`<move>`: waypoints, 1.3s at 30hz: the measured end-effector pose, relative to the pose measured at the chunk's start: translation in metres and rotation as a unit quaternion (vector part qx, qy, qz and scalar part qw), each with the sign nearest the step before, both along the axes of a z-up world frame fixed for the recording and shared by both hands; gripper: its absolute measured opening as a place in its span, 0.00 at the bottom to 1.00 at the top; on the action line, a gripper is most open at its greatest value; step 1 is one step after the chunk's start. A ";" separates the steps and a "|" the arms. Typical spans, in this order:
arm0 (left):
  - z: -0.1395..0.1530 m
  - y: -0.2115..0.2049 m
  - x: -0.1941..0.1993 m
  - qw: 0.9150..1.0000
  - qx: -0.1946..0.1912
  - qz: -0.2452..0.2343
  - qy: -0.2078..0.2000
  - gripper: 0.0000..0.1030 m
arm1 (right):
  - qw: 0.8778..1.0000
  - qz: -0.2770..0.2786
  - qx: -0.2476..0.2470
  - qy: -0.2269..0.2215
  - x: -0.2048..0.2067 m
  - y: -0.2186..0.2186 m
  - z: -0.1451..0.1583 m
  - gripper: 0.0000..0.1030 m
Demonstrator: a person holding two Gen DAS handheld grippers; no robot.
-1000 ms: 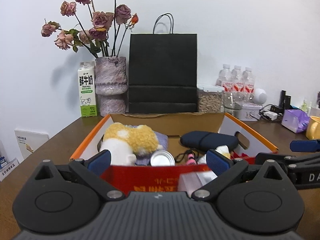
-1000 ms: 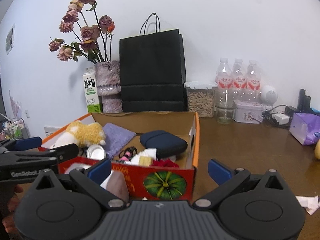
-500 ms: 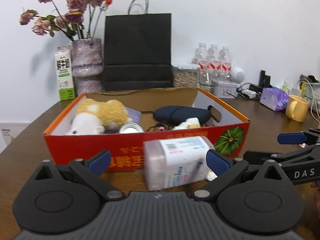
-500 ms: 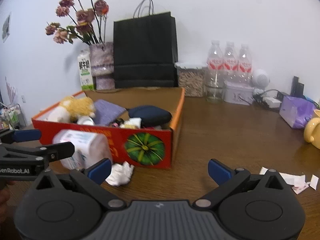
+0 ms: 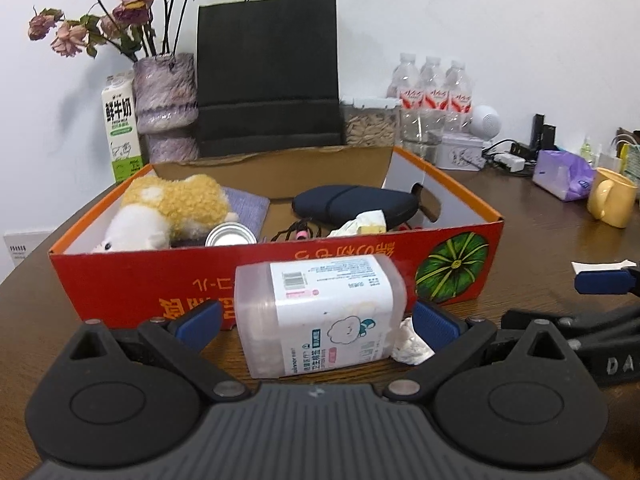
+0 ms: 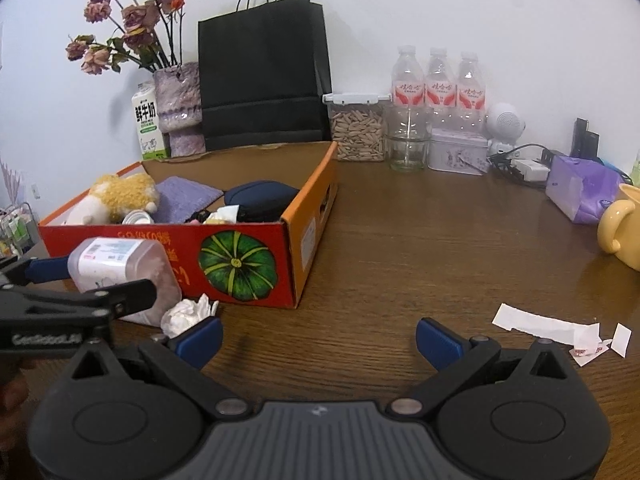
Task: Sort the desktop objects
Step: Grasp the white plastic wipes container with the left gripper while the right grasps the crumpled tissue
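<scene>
The sorting looks partly done: the red cardboard box (image 5: 132, 288) already holds a plush toy (image 5: 168, 210), a small tin can (image 5: 231, 235), a purple cloth (image 6: 182, 199), a dark blue pouch (image 5: 352, 202) and some crumpled tissue. Several things remain loose on the wooden surface (image 6: 420, 240): a clear plastic container with a printed label (image 5: 320, 316) lying on its side just in front of the box, a crumpled tissue (image 6: 188, 313) beside it, and torn paper scraps (image 6: 560, 328) off to the right. The left gripper (image 5: 316, 322) is held low and level, pointing at the box, with its blue-padded fingers (image 5: 198, 320) spread to either side of the container; a gap shows on each side, so the fingers are open around it and not yet clamping it. By the look of it, closing on the container is the step in hand, followed by a lift over the box wall. The right gripper (image 6: 318, 338) sits lower right of the box, also level and close above the surface, its fingers wide apart with nothing between them. The paper scraps lie just right of it and seem a likely later pick.
</scene>
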State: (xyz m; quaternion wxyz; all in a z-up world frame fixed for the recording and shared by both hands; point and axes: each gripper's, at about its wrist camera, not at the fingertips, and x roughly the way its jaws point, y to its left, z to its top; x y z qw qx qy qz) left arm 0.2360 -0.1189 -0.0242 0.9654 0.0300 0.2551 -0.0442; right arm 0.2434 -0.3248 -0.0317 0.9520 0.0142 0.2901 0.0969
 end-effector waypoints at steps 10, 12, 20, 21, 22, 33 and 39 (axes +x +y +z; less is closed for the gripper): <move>-0.005 0.001 0.012 1.000 -0.012 0.021 0.018 0.98 | 1.000 0.011 -0.016 -0.003 -0.003 0.010 -0.003 1.00; -0.005 0.003 0.012 0.999 -0.018 0.018 0.020 0.90 | 1.000 0.014 -0.020 -0.005 -0.003 0.011 -0.003 1.00; -0.003 0.006 0.008 0.999 -0.023 0.013 0.022 0.83 | 1.000 0.012 -0.011 -0.006 -0.002 0.013 -0.003 1.00; -0.002 0.008 0.007 0.999 -0.026 0.014 0.021 0.83 | 1.000 0.010 -0.009 -0.007 -0.003 0.014 -0.003 1.00; -0.002 0.010 0.007 0.999 -0.028 0.014 0.019 0.83 | 1.000 0.009 -0.008 -0.007 -0.003 0.015 -0.003 1.00; 0.009 0.035 -0.005 0.999 -0.039 0.011 -0.006 0.83 | 1.000 0.018 -0.005 -0.011 -0.004 0.041 -0.001 1.00; 0.011 0.059 -0.008 0.999 -0.038 0.013 -0.019 0.83 | 0.999 0.037 -0.012 -0.003 0.001 0.067 -0.002 1.00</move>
